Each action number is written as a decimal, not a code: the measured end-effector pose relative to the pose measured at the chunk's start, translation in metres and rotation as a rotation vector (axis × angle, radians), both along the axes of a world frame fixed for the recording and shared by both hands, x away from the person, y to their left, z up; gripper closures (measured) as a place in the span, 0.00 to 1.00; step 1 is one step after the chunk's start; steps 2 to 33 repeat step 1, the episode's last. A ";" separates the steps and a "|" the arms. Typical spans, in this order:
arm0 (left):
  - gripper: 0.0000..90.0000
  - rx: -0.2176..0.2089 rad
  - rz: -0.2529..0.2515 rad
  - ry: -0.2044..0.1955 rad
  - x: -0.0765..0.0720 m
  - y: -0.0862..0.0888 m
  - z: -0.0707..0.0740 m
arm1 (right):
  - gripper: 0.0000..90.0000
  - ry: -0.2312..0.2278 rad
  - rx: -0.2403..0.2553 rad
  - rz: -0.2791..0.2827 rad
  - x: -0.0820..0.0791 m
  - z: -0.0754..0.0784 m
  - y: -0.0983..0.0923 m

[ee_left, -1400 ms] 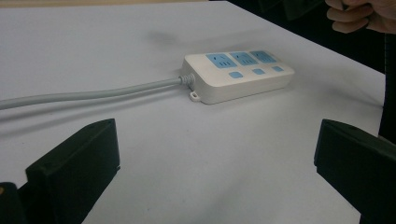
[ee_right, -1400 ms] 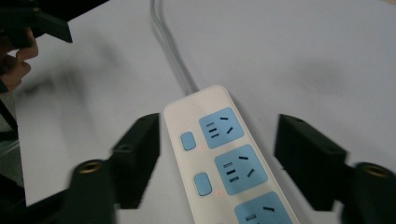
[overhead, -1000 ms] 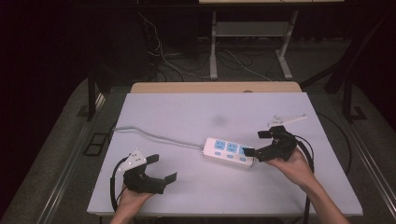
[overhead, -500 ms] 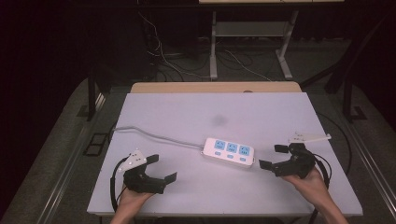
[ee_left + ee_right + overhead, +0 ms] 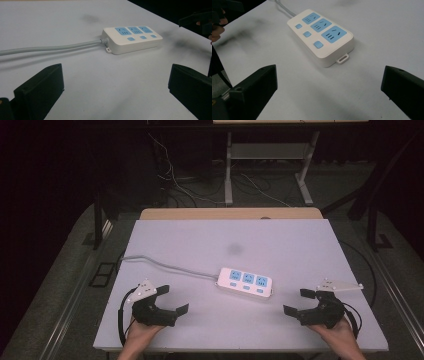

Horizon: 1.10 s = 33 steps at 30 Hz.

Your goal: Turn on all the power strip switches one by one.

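I'm resting both grippers wide open, holding nothing, either side of the power strip [image 5: 246, 282].
Next move, probably: I'm reaching the right gripper [image 5: 304, 302] in; left gripper [image 5: 172, 299] idling.

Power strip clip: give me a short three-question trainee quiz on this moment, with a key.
1. True or false: the right gripper is clamped on the power strip.
2. How many blue sockets does the power strip carry?
A) two
B) three
C) four
3. Fill in: the strip's grey cable leaves the table over its ___ edge in the high view.

Key
1. False. The jaws stand open, apart from the strip, which lies alone on the table; the left gripper is open too.
2. B, three, each with a small blue button beside it.
3. Left.
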State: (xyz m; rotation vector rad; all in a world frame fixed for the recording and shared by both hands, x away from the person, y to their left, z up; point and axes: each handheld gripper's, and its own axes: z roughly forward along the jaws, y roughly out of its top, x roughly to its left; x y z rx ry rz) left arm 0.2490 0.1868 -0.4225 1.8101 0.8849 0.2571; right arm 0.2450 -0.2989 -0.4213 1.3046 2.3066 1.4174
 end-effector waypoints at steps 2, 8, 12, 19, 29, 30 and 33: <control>0.00 0.000 -0.001 -0.001 0.000 0.000 0.000 | 0.01 -0.001 0.002 0.002 0.000 0.000 0.000; 0.00 0.000 -0.001 -0.001 0.000 0.000 0.000 | 0.01 -0.001 0.002 0.002 0.000 0.000 0.000; 0.00 0.000 -0.001 -0.001 0.000 0.000 0.000 | 0.01 -0.001 0.002 0.002 0.000 0.000 0.000; 0.00 0.000 -0.001 -0.001 0.000 0.000 0.000 | 0.01 -0.001 0.002 0.002 0.000 0.000 0.000; 0.00 0.000 -0.001 -0.001 0.000 0.000 0.000 | 0.01 -0.001 0.002 0.002 0.000 0.000 0.000; 0.00 0.000 -0.001 -0.001 0.000 0.000 0.000 | 0.01 -0.001 0.002 0.002 0.000 0.000 0.000; 0.00 0.000 -0.001 -0.001 0.000 0.000 0.000 | 0.01 -0.001 0.002 0.002 0.000 0.000 0.000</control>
